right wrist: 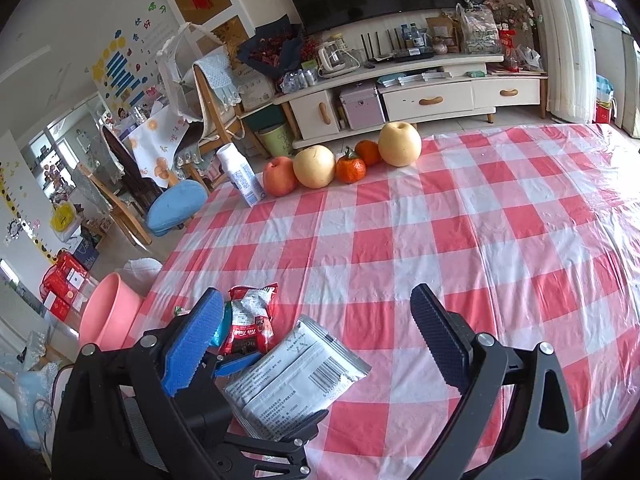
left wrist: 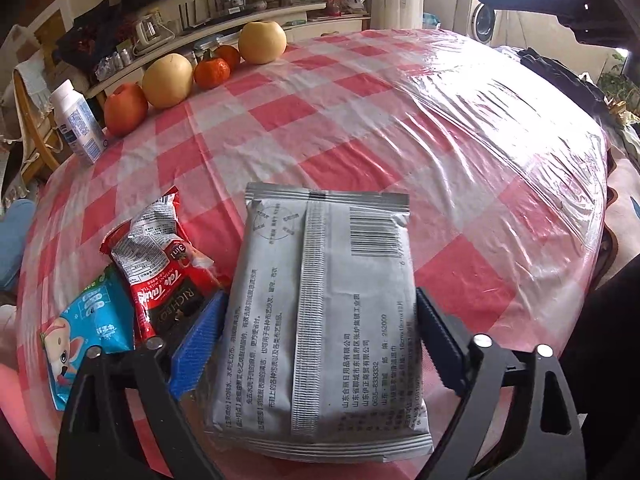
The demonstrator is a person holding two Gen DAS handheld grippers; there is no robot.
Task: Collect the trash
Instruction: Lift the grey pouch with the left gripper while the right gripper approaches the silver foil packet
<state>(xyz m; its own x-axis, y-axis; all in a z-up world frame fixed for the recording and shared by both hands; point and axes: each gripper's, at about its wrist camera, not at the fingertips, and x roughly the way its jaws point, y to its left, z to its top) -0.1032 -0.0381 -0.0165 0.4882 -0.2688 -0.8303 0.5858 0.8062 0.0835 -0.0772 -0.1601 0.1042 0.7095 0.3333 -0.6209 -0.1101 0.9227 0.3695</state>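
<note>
Nearest to me is the grey packet (left wrist: 320,320), lying flat on the table with its seam and barcode facing up. It sits between the two fingers of my left gripper (left wrist: 320,340); the blue pad (left wrist: 200,340) on one side and the dark pad on the other both meet its edges, so I am pinching it across its width. Just beside it, to the left in my left view, lies a crumpled red milk-tea sachet (left wrist: 160,272), and next to that a blue wrapper with a cartoon animal (left wrist: 92,328).

My right gripper (right wrist: 320,344) hangs above the table with its jaws spread wide and nothing between them. Its view looks down on the same packet (right wrist: 296,376) and the red sachet (right wrist: 250,320) near the table's corner.

The table (right wrist: 460,240) wears a red-and-white checked cloth under a clear, wrinkled plastic sheet that glares where daylight hits it. Along its far edge stand a white bottle with a blue label (right wrist: 240,176), a red apple (right wrist: 280,177), two pale yellow pears (right wrist: 315,167) and two small oranges (right wrist: 351,168).

Beyond the table, a pink basin (right wrist: 110,312) sits low beside the corner. Farther off are wooden chairs, a blue cushion (right wrist: 176,208), a green bin (right wrist: 276,140), and a cream TV cabinet (right wrist: 420,96) cluttered with bottles and bags under a dark screen.
</note>
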